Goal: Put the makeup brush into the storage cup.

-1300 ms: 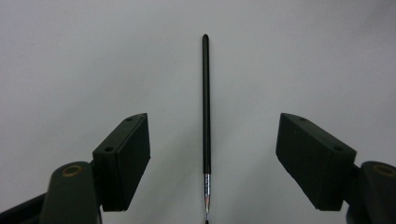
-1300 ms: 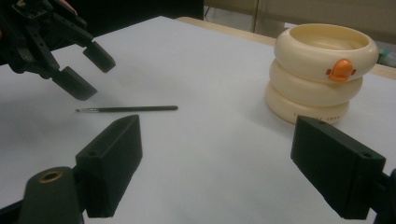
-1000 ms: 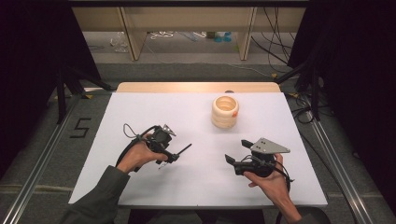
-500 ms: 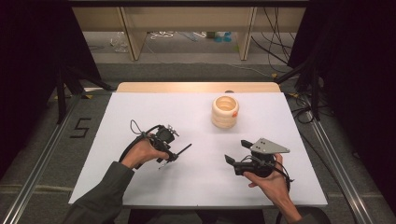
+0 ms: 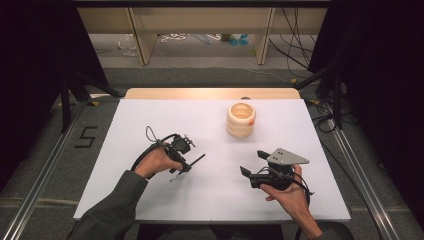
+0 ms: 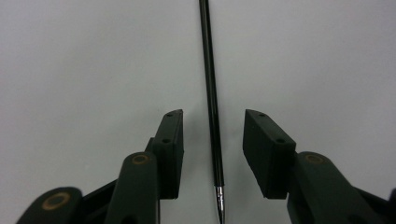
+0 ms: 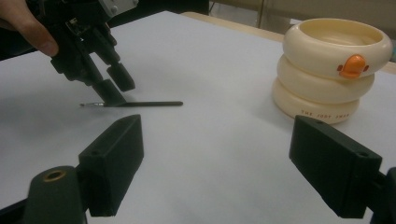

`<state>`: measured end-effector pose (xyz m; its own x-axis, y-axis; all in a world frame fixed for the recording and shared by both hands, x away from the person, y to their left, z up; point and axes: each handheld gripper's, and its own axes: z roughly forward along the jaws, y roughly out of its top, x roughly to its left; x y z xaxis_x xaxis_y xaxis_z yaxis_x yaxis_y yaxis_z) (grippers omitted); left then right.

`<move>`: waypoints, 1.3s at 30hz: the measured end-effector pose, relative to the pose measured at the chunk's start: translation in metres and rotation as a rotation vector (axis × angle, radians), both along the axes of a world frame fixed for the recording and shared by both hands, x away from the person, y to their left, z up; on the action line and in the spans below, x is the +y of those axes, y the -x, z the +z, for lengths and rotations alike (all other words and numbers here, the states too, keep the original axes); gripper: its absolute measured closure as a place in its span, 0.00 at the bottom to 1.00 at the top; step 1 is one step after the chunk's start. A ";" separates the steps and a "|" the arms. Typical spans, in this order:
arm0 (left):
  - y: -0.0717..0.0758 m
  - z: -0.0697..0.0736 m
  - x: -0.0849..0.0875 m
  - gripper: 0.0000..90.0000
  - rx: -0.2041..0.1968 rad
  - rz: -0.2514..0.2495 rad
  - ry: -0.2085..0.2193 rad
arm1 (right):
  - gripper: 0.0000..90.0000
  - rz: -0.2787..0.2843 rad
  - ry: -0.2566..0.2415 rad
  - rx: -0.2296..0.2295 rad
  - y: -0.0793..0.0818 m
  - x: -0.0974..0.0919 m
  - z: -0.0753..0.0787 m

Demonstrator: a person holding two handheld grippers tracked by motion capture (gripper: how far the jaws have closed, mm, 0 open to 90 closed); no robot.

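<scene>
A thin black pen (image 5: pixel 194 161) with a silver tip lies flat on the white table (image 5: pixel 150 115). My left gripper (image 5: pixel 181 169) points down over it. In the left gripper view the pen (image 6: pixel 211 93) runs straight up between the two pads (image 6: pixel 170 140), with a small gap on each side. The jaws have just been closing and are not touching the pen. My right gripper (image 5: pixel 252 162) rests at the right front, wide open and holding nothing. The right gripper view has the left gripper (image 7: pixel 112 84) astride the pen (image 7: pixel 140 104).
A cream holder of stacked rings (image 5: pixel 240 120) with an orange beak stands at the back right of the table; it also sits at the upper right of the right gripper view (image 7: pixel 329 70). Floor rails run along both sides of the table.
The left gripper has shifted slightly toward the pen and its jaws have narrowed around it. The right gripper and the cream holder have not moved.
</scene>
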<state>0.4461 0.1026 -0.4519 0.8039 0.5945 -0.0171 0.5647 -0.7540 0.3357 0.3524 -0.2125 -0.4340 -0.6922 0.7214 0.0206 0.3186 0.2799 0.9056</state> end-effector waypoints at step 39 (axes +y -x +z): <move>-0.003 -0.009 -0.004 0.92 0.026 -0.034 -0.051 | 0.21 -0.004 -0.003 0.016 0.000 0.000 0.000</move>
